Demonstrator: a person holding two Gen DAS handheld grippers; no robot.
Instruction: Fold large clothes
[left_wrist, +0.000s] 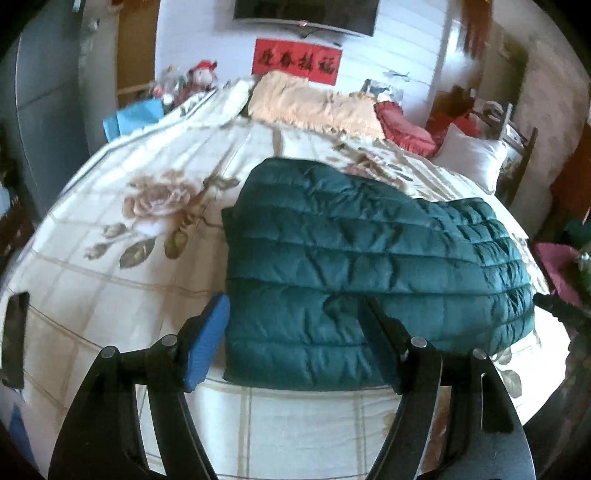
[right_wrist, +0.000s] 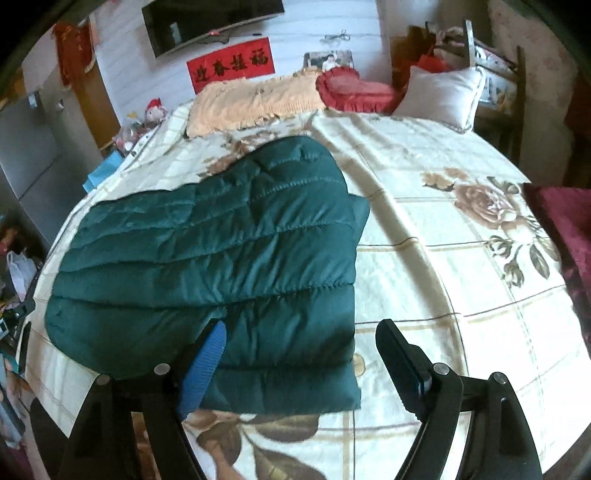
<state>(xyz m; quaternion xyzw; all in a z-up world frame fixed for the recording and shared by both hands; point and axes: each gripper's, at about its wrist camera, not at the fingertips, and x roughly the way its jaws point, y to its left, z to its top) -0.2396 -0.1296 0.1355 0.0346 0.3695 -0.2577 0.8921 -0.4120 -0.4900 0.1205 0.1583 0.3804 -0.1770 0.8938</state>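
Lying folded on the floral bedspread (left_wrist: 122, 258): a dark green quilted jacket (left_wrist: 354, 258), flattened into a rough rectangle, near edge close to the front of the bed.

Left wrist view:
- Left gripper (left_wrist: 295, 343) spread wide, nothing clamped.
- Blue-padded finger (left_wrist: 207, 343) positioned just beside the jacket's left edge, over bare bedspread.
- Opposite black finger (left_wrist: 380, 347) positioned over the jacket's near portion; contact with the fabric cannot be told.
- Jacket's near left corner located between the two fingers.
- Black tip of the other tool visible at the right margin, near the jacket's far corner.

Right wrist view:
- Right gripper (right_wrist: 299, 365) likewise spread apart, nothing clamped.
- Blue-padded finger (right_wrist: 207, 365) positioned over the jacket (right_wrist: 221, 243) near its front edge.
- Black finger (right_wrist: 399, 365) positioned over bare bedspread (right_wrist: 424, 236), just right of the jacket's edge.
- Jacket's near right corner located between the fingers.

Further back on the bed: an orange fringed blanket (left_wrist: 314, 103), a red cushion (left_wrist: 402, 129) and a white pillow (left_wrist: 472, 155). On the wall behind: a red banner (left_wrist: 297, 61) with black characters, below a television (left_wrist: 306, 14).
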